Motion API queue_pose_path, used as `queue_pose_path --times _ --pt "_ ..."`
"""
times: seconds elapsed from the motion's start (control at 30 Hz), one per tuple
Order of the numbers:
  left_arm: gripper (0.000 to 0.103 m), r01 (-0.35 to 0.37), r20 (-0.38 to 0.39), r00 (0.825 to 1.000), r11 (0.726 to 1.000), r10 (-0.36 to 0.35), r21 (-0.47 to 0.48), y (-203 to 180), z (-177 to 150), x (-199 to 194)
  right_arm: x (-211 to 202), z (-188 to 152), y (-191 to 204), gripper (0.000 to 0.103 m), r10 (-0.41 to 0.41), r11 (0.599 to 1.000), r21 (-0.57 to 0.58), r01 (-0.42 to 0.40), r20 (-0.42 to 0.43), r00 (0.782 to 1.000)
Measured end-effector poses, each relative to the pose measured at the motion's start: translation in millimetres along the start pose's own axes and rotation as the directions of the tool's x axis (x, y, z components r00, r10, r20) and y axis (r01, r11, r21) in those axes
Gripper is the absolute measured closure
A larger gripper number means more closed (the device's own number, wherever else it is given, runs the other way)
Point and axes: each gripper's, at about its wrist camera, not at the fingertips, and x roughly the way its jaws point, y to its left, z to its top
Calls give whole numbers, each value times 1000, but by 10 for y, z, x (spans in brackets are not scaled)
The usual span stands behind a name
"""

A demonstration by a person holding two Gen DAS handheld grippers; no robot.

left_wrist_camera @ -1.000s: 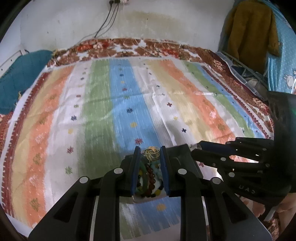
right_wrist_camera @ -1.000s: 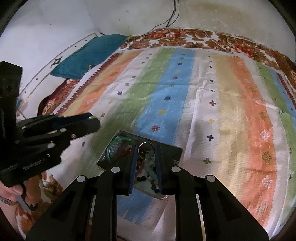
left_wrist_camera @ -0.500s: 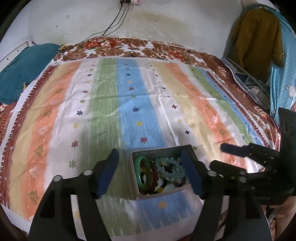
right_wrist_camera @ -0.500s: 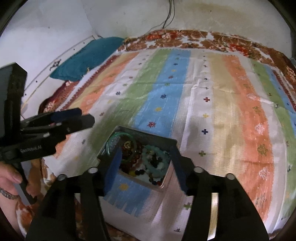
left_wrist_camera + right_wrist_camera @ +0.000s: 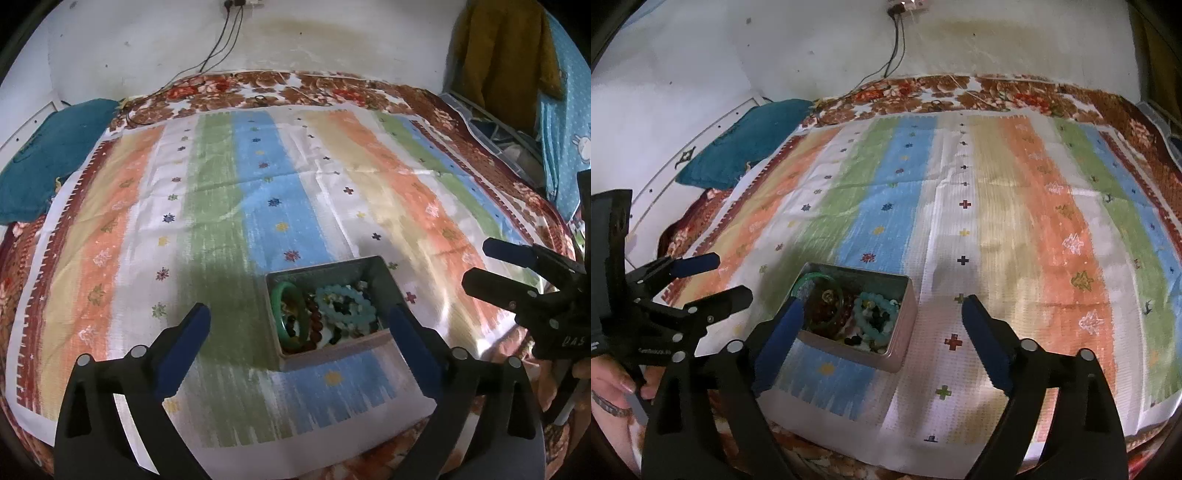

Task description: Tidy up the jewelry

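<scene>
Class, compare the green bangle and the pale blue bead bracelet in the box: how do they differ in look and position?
The green bangle is one smooth solid ring; the pale blue bead bracelet is a string of round beads. The green bangle sits against the box's left wall, the pale blue bead bracelet toward its right. Both lie in the open box among darker beads.

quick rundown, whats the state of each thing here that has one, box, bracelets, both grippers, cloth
tin box: open, no lid on, resting on the cloth
green bangle: inside the box, leaning at its left wall
light blue bead bracelet: inside the box, piled on the other beads
left gripper: open, fingers just spread wide, nothing held
right gripper: open, fingers just spread wide, nothing held
striped cloth: spread flat, lightly creased
</scene>
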Motion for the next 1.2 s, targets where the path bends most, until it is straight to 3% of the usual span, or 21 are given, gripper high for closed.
queue_pose_path --times 0.17,0.3,0.57,1.2 --pt "6 -1 29 1000 1000 2 -19 0 -37 -114 -76 -28 39 10 0 1000 -26 1 9 1000" --pt "6 -51 22 998 998 52 -38 13 -75 -167 -141 -77 72 6 3 999 -42 -3 0 1000" --pt "6 -22 42 999 999 23 -41 11 -155 -357 -307 -146 42 6 -22 999 -34 22 12 1000" --pt "6 -60 102 993 996 54 58 -186 -269 -558 -504 -222 118 6 6 996 -85 1 85 996"
